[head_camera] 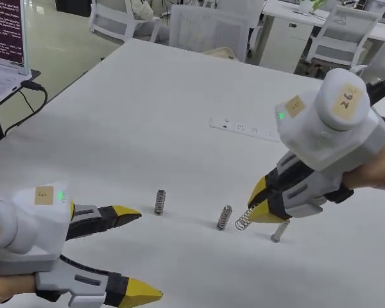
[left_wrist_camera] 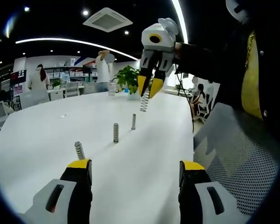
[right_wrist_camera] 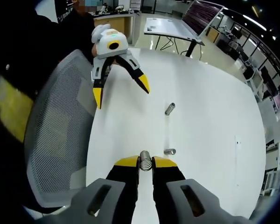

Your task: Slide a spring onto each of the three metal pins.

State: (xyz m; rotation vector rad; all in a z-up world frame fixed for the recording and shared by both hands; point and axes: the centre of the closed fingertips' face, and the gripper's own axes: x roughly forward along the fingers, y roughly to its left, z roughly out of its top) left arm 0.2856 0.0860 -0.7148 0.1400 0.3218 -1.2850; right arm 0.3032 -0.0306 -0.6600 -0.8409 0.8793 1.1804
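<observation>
Two upright metal pins (head_camera: 160,201) (head_camera: 224,217) on the white table (head_camera: 147,115) each carry a spring. A third pin (head_camera: 279,231), bare, stands just right of them. My right gripper (head_camera: 256,206) hovers close above and left of the bare pin, shut on a loose spring (head_camera: 244,219) that hangs tilted from its yellow tips. In the right gripper view the spring (right_wrist_camera: 145,160) sits pinched between the jaws. My left gripper (head_camera: 136,255) is open at the near left, holding nothing, left of the pins. The left gripper view shows the bare pin (left_wrist_camera: 134,121) below the held spring (left_wrist_camera: 144,100).
A white power strip (head_camera: 244,128) lies beyond the pins. A laptop (head_camera: 3,45) with its cable sits on a side stand at far left. Office chairs (head_camera: 205,29) line the table's far edge. A mesh chair (left_wrist_camera: 238,154) stands at the near side.
</observation>
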